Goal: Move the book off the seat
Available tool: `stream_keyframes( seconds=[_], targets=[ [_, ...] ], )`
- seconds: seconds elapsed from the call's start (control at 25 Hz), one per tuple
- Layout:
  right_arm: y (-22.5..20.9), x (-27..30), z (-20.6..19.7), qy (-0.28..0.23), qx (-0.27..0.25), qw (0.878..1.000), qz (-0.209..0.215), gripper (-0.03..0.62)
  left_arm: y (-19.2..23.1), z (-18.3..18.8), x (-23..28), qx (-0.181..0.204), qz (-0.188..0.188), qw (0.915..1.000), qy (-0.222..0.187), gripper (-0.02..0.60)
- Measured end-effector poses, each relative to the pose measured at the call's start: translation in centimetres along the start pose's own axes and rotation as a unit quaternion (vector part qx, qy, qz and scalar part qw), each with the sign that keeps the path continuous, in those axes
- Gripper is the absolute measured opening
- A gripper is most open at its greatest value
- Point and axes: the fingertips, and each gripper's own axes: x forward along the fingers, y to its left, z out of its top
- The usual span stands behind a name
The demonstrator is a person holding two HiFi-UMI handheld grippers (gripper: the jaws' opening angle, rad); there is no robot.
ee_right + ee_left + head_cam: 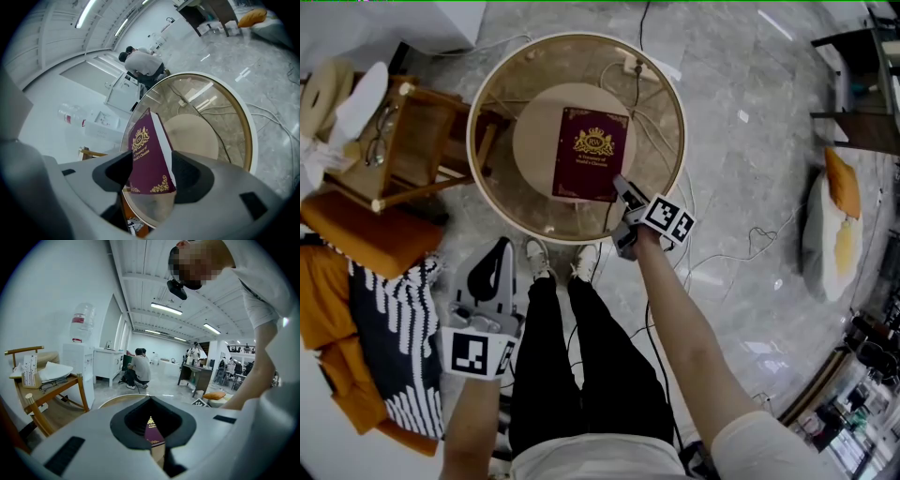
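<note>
book: maroon hardcover at centre of round glass table | right hand-held gripper: released, jaws loosely straddling the book's 5 o'clock corner | left hand-held gripper: clenched, empty, at 7 o'clock of the table | handling: stiff, probably light, slick cover; take it mid-edge, since a corner hold would let it swing

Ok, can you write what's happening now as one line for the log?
right tool: jaws apart around book corner | book: lying on round glass table | left tool: shut, empty, away from table
</note>
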Motion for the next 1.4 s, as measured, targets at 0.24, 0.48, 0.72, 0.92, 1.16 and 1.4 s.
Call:
stream_keyframes(
  seconds=[0.24,0.48,0.72,0.92,1.16,1.4],
  targets=[
    [1.0,-1.9,-0.9,-0.003,0.005,1.0,0.013,0.239,0.1,0.8,-0.9,0.002,-0.007,1.0,-0.007,0.017],
    [2.9,-6.6,-1.6,-0.017,0.01,0.999,0.037,0.126,-0.6,3.3,-2.4,0.012,-0.003,0.9997,-0.019,0.017],
    [5.4,-11.2,-5.4,0.036,-0.04,0.998,0.022,0.023,-0.9,6.8,-4.4,0.028,-0.004,0.9991,-0.031,0.017],
    [10.0,-14.0,-5.4,0.017,-0.045,0.998,0.05,0.021,-1.1,10.3,-6.4,0.043,-0.003,0.9982,-0.041,0.017],
    [16.1,-16.0,-2.1,-0.03,-0.093,0.992,0.074,0.021,-0.8,14.0,-7.7,0.063,-0.015,0.9962,-0.058,0.017],
    [19.9,-19.9,2.2,-0.074,-0.143,0.983,0.088,0.021,-1.6,18.4,-8.5,0.097,-0.023,0.9911,-0.088,0.017]
  ],
)
